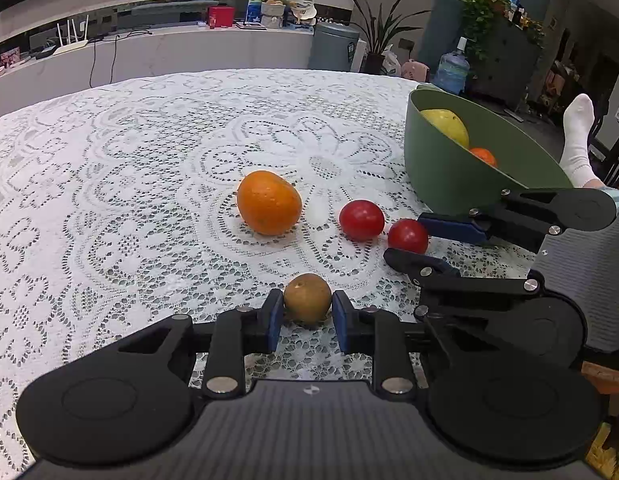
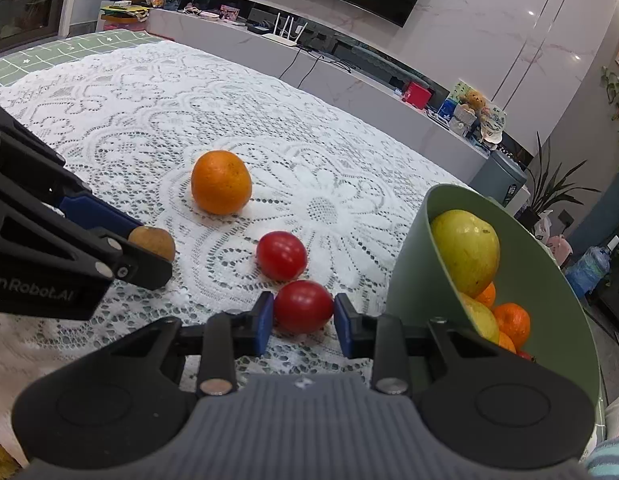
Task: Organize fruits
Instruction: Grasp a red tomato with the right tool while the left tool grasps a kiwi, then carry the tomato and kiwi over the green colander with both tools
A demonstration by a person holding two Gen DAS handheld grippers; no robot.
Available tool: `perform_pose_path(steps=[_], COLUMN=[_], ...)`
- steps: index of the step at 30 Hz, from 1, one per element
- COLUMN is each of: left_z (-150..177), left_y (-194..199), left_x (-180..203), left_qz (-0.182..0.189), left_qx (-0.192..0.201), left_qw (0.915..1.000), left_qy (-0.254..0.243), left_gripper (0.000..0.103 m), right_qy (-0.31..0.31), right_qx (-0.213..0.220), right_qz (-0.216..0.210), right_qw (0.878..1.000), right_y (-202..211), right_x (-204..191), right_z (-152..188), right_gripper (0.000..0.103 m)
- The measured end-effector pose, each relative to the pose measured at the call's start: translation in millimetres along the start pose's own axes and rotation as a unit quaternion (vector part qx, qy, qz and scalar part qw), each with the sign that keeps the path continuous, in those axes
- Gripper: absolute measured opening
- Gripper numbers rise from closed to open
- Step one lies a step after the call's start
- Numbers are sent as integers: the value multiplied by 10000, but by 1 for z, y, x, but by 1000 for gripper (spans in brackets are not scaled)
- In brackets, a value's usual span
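Both views are evenly and brightly lit from overhead. Ceiling spotlights are reflected as small glare points on the glossy wall [image 2: 509, 20]. Only soft, short shadows are cast on the lace cloth [image 1: 149, 160]. Straight edges are bowed by fisheye distortion; sharpness is kept throughout.

Orange [image 1: 269, 203] left of tomatoes [image 1: 361, 220], bowl [image 1: 449, 172] right.
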State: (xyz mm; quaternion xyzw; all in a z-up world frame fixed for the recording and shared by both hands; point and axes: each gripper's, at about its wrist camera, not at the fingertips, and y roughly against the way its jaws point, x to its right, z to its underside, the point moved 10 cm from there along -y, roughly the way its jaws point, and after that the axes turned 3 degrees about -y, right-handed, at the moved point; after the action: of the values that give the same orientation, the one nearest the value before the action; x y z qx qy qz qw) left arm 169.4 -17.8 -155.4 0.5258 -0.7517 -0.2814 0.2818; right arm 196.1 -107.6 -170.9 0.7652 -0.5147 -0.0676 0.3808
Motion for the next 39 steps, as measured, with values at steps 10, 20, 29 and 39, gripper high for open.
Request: perform_pose_path(steps=[10,20,29,39], left_z=[1,0,-7,-26], left_y=[4,23,40,60], left_x=[0,6,17,40], left_qz=[-107,-191,-313,-414], left_qx=[15,115,230,442], left_qw=[9999,9997,9992,9981], left_qy=[15,47,17,-144], left_gripper=[29,29,29,29], right_qy=[85,115,118,2], right_qx=[90,355,693,1153], right_qz=[-115,-312,-458,-390], right_qw=[9999,9988,9965,9926], right_y=[11,34,61,93], right_x=[-3,-3,-1,19], right_z=[-1,-8,-15,-23], right_gripper=[29,29,29,29])
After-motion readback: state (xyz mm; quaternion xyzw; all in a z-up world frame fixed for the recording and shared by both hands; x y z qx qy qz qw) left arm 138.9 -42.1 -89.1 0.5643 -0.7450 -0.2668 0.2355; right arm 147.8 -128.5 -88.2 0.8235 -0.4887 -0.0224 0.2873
